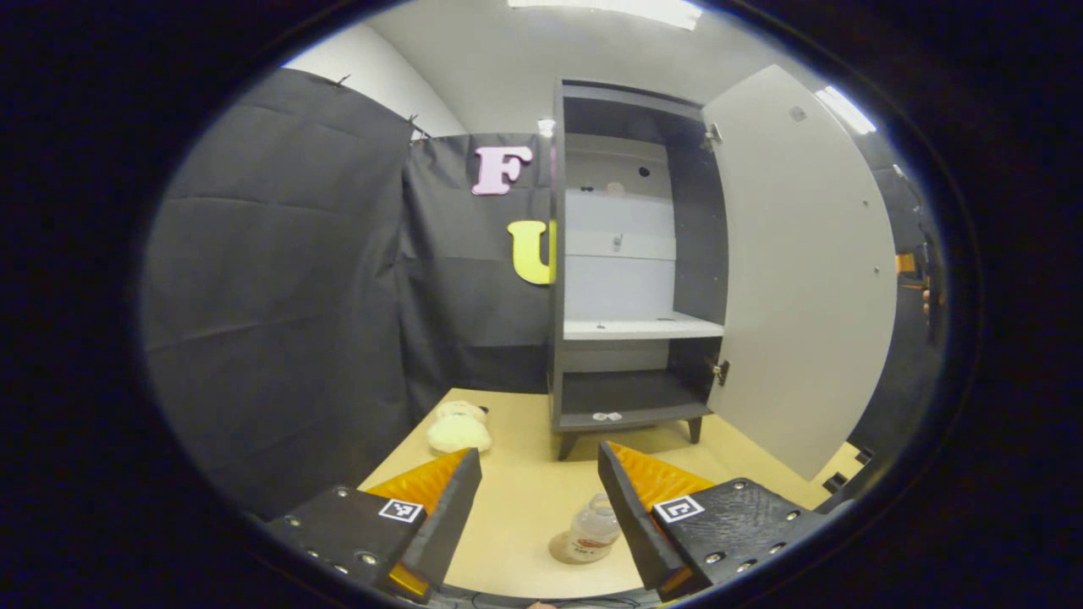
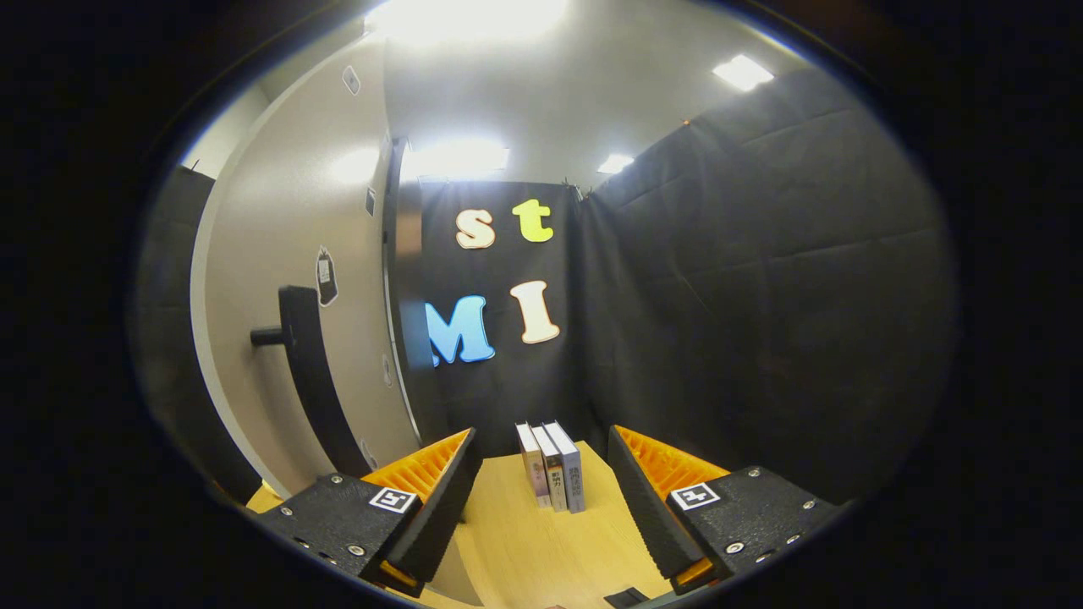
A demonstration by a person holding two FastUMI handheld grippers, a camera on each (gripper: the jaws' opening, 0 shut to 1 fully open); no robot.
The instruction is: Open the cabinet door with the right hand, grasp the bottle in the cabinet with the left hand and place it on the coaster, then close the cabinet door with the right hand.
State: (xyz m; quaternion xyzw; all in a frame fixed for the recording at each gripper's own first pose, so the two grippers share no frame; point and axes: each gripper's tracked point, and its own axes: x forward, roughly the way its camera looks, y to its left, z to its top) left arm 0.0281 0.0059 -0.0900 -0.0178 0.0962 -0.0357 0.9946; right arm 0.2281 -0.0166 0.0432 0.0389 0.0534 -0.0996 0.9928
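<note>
The dark cabinet [image 1: 626,254] stands on the table with its pale door [image 1: 795,279] swung wide to the right; its shelves look bare. A small clear bottle [image 1: 592,529] stands upright on a round coaster [image 1: 563,550], low between the fingers of my left gripper [image 1: 540,461] and close to its right finger. That gripper is open and raised above the bottle, holding nothing. In the right gripper view the door's outer face [image 2: 279,254] fills the left side, with its dark bar handle [image 2: 309,372]. My right gripper [image 2: 541,448] is open, to the right of the handle and apart from it.
Two pale plush things [image 1: 459,430] lie on the wooden table [image 1: 525,507] left of the cabinet. Three books [image 2: 554,474] stand upright at the table's far edge ahead of the right gripper. Black cloth walls close in the booth.
</note>
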